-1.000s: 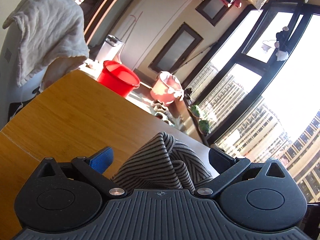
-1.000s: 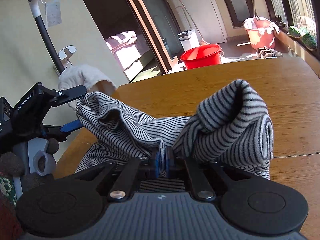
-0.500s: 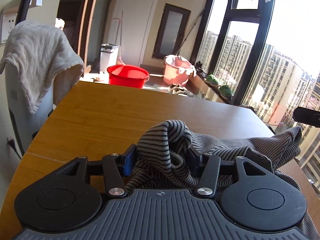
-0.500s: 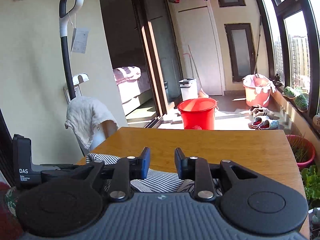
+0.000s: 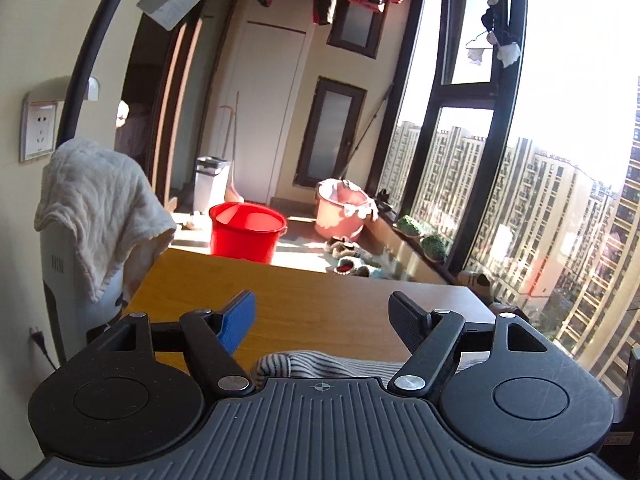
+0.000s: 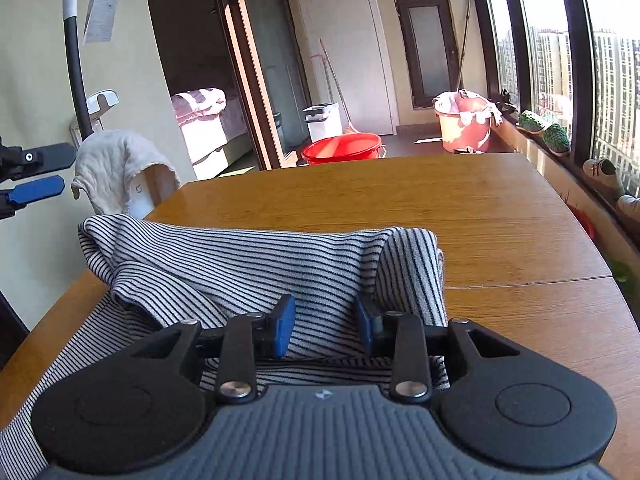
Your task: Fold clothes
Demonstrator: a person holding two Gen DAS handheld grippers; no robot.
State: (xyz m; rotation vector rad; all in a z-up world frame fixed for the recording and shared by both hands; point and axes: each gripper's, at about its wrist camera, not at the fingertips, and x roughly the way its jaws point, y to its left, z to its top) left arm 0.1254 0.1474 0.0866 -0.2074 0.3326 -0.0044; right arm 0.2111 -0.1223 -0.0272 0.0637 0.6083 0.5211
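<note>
With both tongs, left (image 5: pixel 322 314) and right (image 6: pixel 324 328), spread apart and gripping nothing, striped garment (image 6: pixel 248 268) lying rumpled, partly folded, at counter (image 6: pixel 460 208) near edge. Probably between folds; next calls for pinching a fresh edge.

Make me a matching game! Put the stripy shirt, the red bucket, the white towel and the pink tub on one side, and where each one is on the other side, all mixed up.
Things:
1. stripy shirt
2. red bucket
3. white towel
4. pink tub

Places:
A. draped over a white appliance
B. by the window, far end
C. on the wooden table
D. on the floor just past the table

Pairs: 1-C, 2-D, 3-A, 4-B
</note>
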